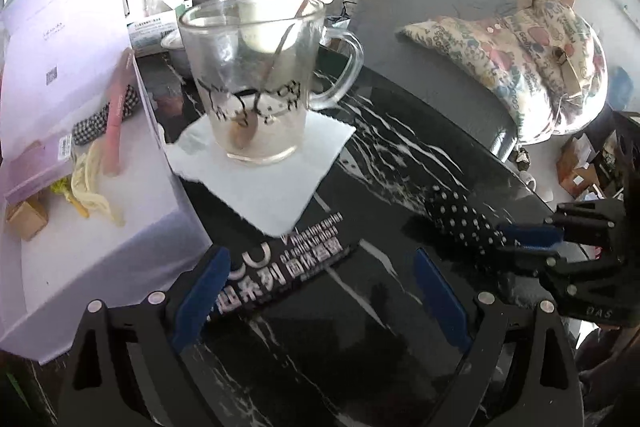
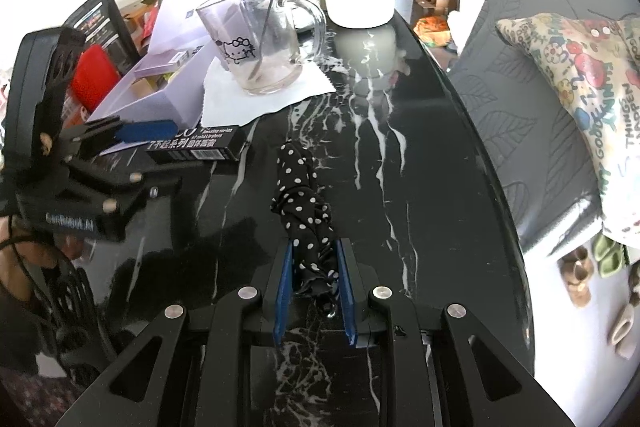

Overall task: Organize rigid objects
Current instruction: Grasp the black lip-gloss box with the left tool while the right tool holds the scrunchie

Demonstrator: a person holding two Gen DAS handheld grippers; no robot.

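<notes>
Glossy marble table (image 2: 440,187), clear glass mug (image 1: 256,79), paper napkin (image 1: 276,183)

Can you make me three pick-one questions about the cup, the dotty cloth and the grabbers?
1. Where does the cup stand?
A. on a white napkin
B. inside the white box
C. on the cushion

2. What colour are the dots on the cloth?
A. red
B. white
C. green

3. What is the right gripper doing?
A. holding the spoon
B. open over bare table
C. shut on the cloth

Answers:
1 A: the napkin lies flat under the cup on the black table.
2 B: white dots on black fabric.
3 C: both blue pads press the cloth's end, while the left gripper is open around the black box.
</notes>
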